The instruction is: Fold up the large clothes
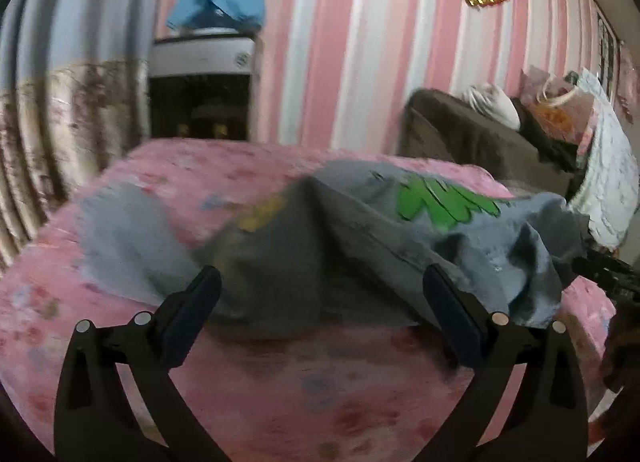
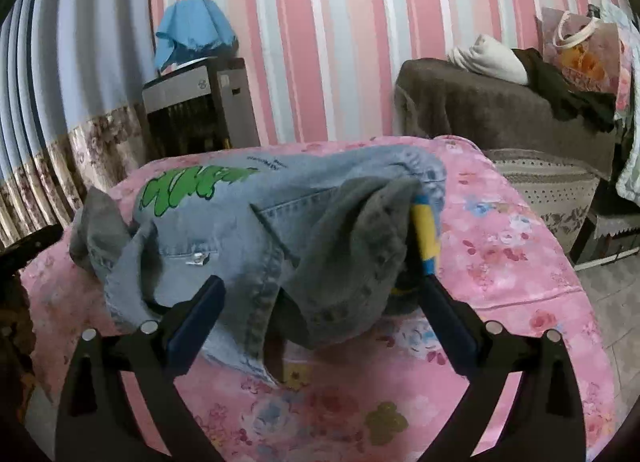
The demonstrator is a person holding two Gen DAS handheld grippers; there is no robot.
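Denim jacket (image 2: 240,222) lies rumpled mid-bed on the pink bedspread (image 2: 500,262); left hand-held gripper (image 1: 320,302) and right hand-held gripper (image 2: 320,302) both spread wide, empty, likely hunting fresh hold.

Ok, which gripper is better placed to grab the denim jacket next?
Probably right: the right gripper is open with a raised fold of the denim jacket between its fingers. The left gripper, also open, faces only the flatter hem.

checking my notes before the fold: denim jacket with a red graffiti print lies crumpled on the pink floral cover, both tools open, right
Not quite: the print on the denim jacket is green, not red, as the right wrist view shows. The rest holds: it lies crumpled on the pink floral cover, with the left tool and right tool open.
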